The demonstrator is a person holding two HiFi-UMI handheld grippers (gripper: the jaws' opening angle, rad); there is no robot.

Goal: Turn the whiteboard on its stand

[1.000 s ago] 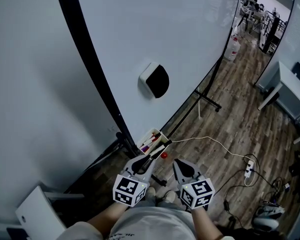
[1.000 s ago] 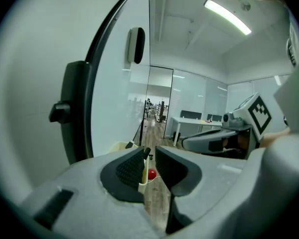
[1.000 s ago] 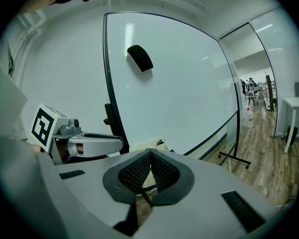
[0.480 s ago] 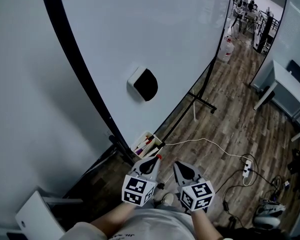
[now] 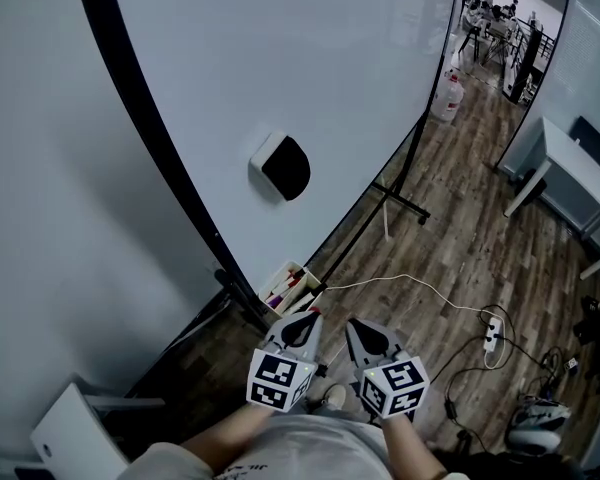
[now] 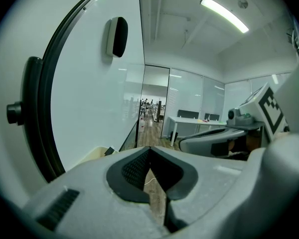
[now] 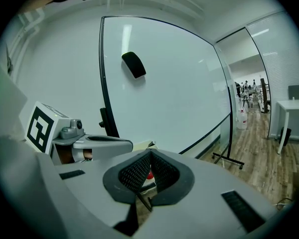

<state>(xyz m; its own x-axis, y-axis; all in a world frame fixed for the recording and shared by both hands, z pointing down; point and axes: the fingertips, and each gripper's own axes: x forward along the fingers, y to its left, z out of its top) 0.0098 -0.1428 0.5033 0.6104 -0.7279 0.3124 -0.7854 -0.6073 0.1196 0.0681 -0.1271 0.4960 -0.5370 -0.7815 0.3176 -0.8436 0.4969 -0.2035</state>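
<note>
The whiteboard (image 5: 310, 58) stands upright, a big white panel in a black frame, filling the left of the head view. A black and white eraser (image 5: 280, 166) sticks to its face. At its lower edge a marker tray (image 5: 292, 284) holds a few pens. My left gripper (image 5: 308, 315) is shut and empty, just short of the tray and apart from the board. My right gripper (image 5: 351, 324) hangs beside it, shut and empty too. The left gripper view shows the board (image 6: 89, 98) and a black frame knob (image 6: 15, 112) to the left of the closed jaws.
The stand's black foot (image 5: 405, 203) reaches out over the wood floor. A white cable runs to a power strip (image 5: 497, 336) at the right. A white desk (image 5: 570, 168) stands at the far right, a white box (image 5: 75, 428) at the lower left.
My left gripper has closed and drawn back from the tray's end. The board has slid a little to the left in the head view. The right gripper has barely moved.
</note>
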